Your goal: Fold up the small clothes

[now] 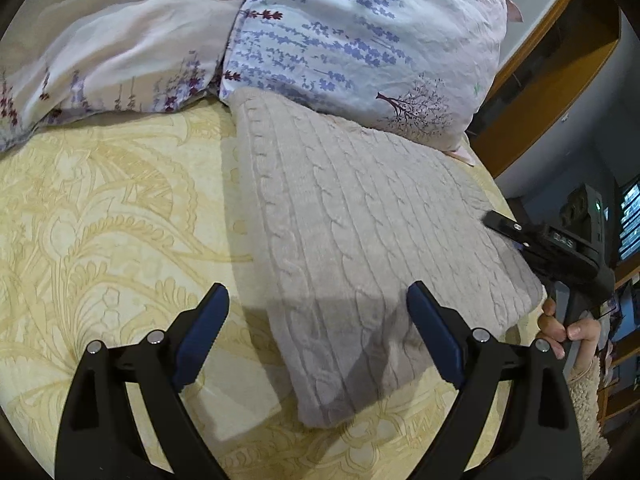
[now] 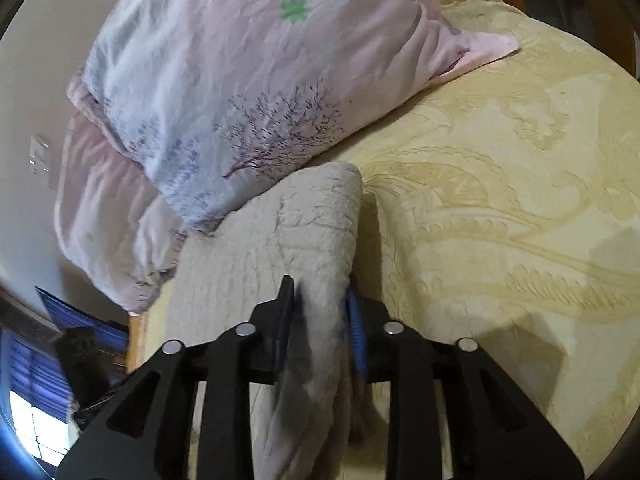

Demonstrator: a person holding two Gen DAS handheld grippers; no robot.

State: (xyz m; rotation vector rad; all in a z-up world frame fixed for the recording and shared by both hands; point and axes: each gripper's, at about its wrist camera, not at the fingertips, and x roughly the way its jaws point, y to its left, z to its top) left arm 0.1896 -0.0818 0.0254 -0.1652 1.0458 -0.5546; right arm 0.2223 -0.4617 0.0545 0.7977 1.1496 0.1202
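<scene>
A beige cable-knit sweater (image 1: 360, 220) lies folded on the yellow patterned bedspread (image 1: 100, 220), its far end against a pillow. My left gripper (image 1: 318, 288) hangs open over the sweater's near left corner, its blue pads wide apart and touching nothing. In the right wrist view, the sweater's (image 2: 248, 264) right edge is bunched up and fills the gap of my right gripper (image 2: 318, 294), with both pads against the cloth. From the left wrist view the right gripper (image 1: 504, 226) sits at the sweater's right edge, held by a person's hand (image 1: 576, 332).
Two floral pillows (image 1: 360, 40) lie along the far side of the bed; one (image 2: 240, 80) rests beside the sweater's far end. Wooden furniture (image 1: 560, 80) stands past the right side of the bed. Bare bedspread (image 2: 500, 220) spreads to the right of the sweater.
</scene>
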